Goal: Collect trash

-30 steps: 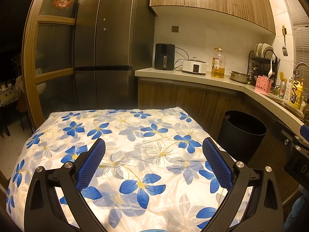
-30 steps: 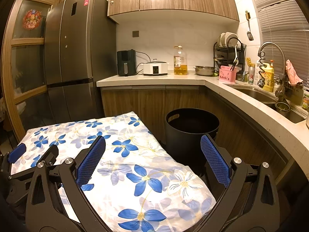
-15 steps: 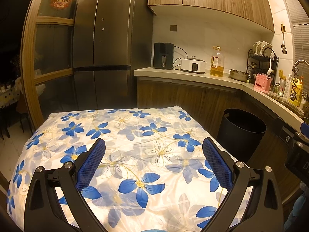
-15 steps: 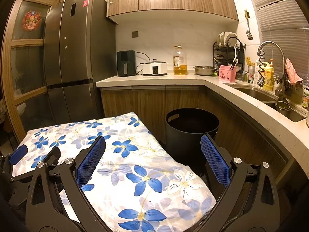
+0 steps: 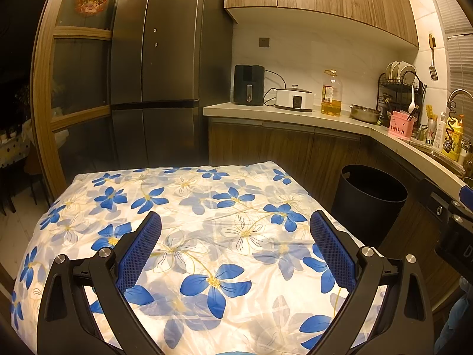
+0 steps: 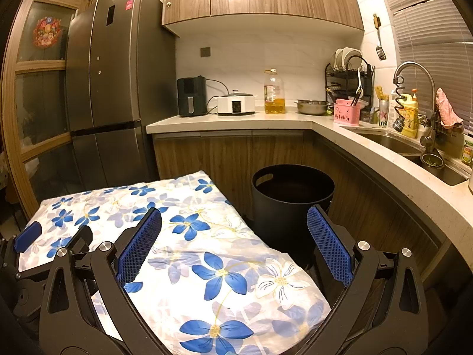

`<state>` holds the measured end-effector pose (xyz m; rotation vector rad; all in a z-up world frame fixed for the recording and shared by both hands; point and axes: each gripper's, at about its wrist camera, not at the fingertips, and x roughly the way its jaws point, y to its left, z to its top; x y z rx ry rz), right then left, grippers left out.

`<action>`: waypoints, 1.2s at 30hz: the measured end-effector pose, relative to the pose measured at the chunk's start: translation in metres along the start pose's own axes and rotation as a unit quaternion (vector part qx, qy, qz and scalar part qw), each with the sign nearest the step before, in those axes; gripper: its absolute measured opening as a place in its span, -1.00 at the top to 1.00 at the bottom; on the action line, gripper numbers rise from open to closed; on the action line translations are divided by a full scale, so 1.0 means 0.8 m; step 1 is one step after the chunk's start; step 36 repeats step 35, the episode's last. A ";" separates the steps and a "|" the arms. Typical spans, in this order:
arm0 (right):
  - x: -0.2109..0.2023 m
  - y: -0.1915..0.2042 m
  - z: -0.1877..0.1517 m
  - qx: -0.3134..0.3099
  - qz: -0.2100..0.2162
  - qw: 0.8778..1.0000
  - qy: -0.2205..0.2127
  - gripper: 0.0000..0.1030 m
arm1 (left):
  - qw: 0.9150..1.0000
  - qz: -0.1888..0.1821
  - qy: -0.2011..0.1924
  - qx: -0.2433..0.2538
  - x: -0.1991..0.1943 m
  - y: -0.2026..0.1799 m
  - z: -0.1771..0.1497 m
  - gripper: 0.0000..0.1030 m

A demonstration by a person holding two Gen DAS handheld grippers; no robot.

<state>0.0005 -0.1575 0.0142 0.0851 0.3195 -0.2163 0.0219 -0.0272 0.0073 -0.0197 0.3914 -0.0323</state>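
A black round bin [image 5: 371,198] [image 6: 291,204] stands on the floor at the table's right side, in front of the lower cabinets; its inside looks dark and I see nothing in it. The table [image 5: 189,207] [image 6: 192,236] wears a white cloth with blue flowers, and no trash shows on it. My left gripper [image 5: 236,245] hovers open over the table's near half, nothing between its blue pads. My right gripper [image 6: 235,245] is open over the table's right corner, with the bin just beyond its right finger [image 6: 328,245].
A dark fridge [image 5: 165,68] stands behind the table. The L-shaped counter [image 6: 236,119] carries an air fryer [image 6: 191,96], a white cooker [image 6: 236,104], an oil bottle [image 6: 274,93], a steel bowl [image 6: 312,107], a dish rack [image 6: 350,80] and a sink [image 6: 414,148].
Both grippers stay open. The left view has dipped slightly; the right view is nearly the same.
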 end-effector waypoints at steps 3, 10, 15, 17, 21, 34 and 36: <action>0.001 0.000 -0.001 0.001 -0.002 1.000 0.000 -0.90 | 1.000 -0.002 -0.001 0.000 0.000 -0.001 0.000 -0.86; 0.001 -0.002 -0.002 0.002 -0.002 1.000 0.000 -0.89 | 1.000 -0.007 0.002 0.019 0.003 -0.004 -0.002 -0.38; 0.002 -0.003 -0.003 0.005 -0.003 1.000 -0.001 -0.89 | 1.000 -0.004 -0.003 0.027 0.002 -0.004 -0.001 -0.26; 0.002 -0.003 -0.003 0.003 -0.004 1.000 -0.001 -0.89 | 1.000 -0.002 -0.004 0.025 0.002 -0.001 -0.001 -0.26; 0.003 -0.003 -0.005 0.005 -0.004 1.000 0.001 -0.89 | 1.000 0.003 -0.001 0.026 0.003 0.002 -0.002 -0.27; 0.006 -0.007 -0.009 0.015 -0.008 1.000 0.002 -0.89 | 0.999 0.029 -0.001 0.019 0.002 0.007 -0.004 -0.87; 0.005 -0.007 -0.009 0.016 -0.009 1.000 0.002 -0.89 | 0.999 0.028 0.001 0.017 0.002 0.008 -0.004 -0.87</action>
